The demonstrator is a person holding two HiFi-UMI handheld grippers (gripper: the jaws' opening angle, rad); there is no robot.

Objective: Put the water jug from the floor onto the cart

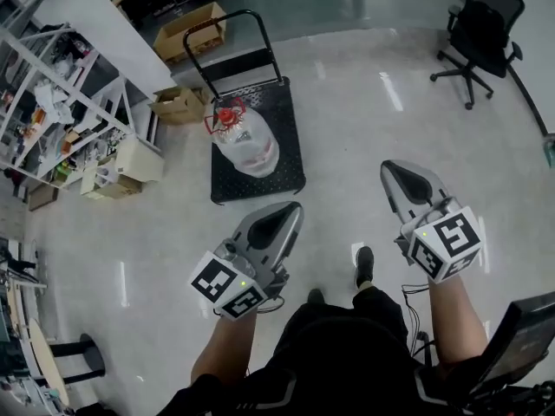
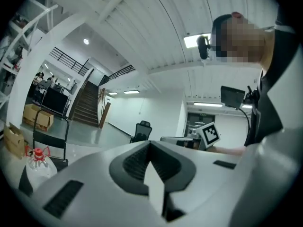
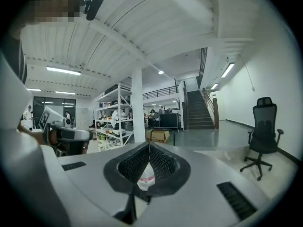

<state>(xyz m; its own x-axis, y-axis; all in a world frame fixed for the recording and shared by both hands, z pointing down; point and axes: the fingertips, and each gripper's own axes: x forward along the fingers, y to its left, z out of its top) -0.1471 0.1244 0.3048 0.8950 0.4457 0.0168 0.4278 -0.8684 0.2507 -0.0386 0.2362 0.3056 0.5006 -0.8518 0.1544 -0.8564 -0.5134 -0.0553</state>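
Left gripper (image 1: 293,208) and right gripper (image 1: 392,170) both pinched shut, nothing in either. The water jug (image 1: 245,142) sits on the cart (image 1: 290,167) — just ahead of the left gripper, further ahead-left of the right.

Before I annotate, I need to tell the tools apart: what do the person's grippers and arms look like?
The left gripper and right gripper match: grey pointed shells, dark ribbed pads, each with a white cube of black square markers and a small green light. Thin cables trail beneath. The person wears a black top, forearms bare.
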